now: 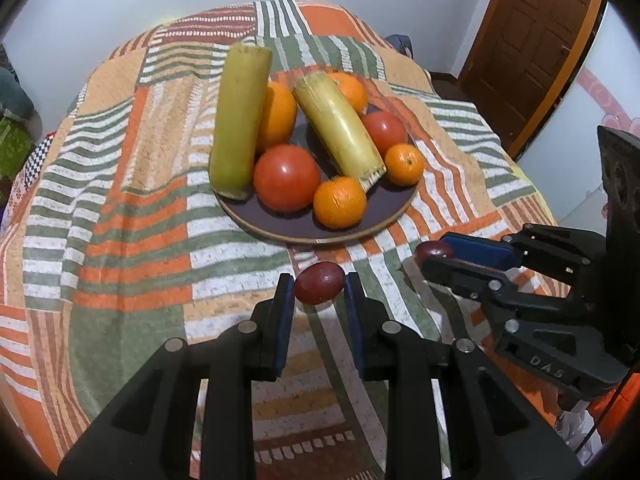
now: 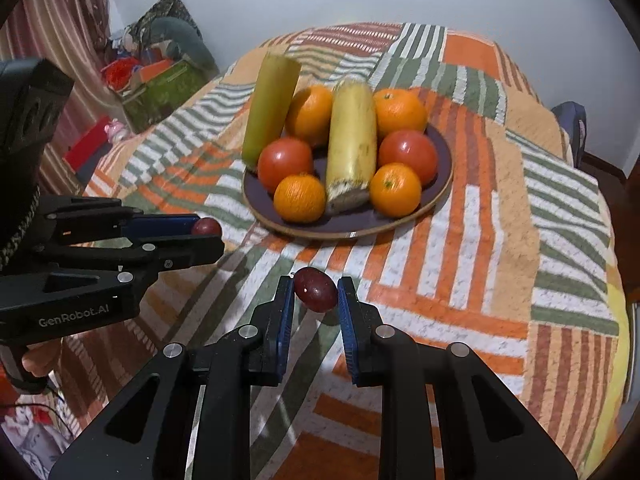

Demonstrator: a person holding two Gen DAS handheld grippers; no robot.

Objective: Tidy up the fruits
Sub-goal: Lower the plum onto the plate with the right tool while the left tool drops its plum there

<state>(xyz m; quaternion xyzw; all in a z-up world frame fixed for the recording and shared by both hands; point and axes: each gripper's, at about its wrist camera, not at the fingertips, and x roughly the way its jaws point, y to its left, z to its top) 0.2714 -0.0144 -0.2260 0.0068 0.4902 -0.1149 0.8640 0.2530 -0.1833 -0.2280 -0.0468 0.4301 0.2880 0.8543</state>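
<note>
A table draped in a striped cloth [image 1: 120, 184] is backed by a white wall [image 2: 248, 4]; a brown door [image 1: 532, 40] is seen rightward.

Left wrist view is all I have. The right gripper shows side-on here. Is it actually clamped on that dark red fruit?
Observer: Yes. The right gripper is shut on the right fruit, with a blue pad against each side.
Operator: Over the plate yet?
Observer: No. It is short of the plate, above the patterned cloth.
Operator: How does my left one look from the side?
Observer: The left gripper holds the left fruit right at the fingertips, and part of the fruit pokes out past them.
</note>
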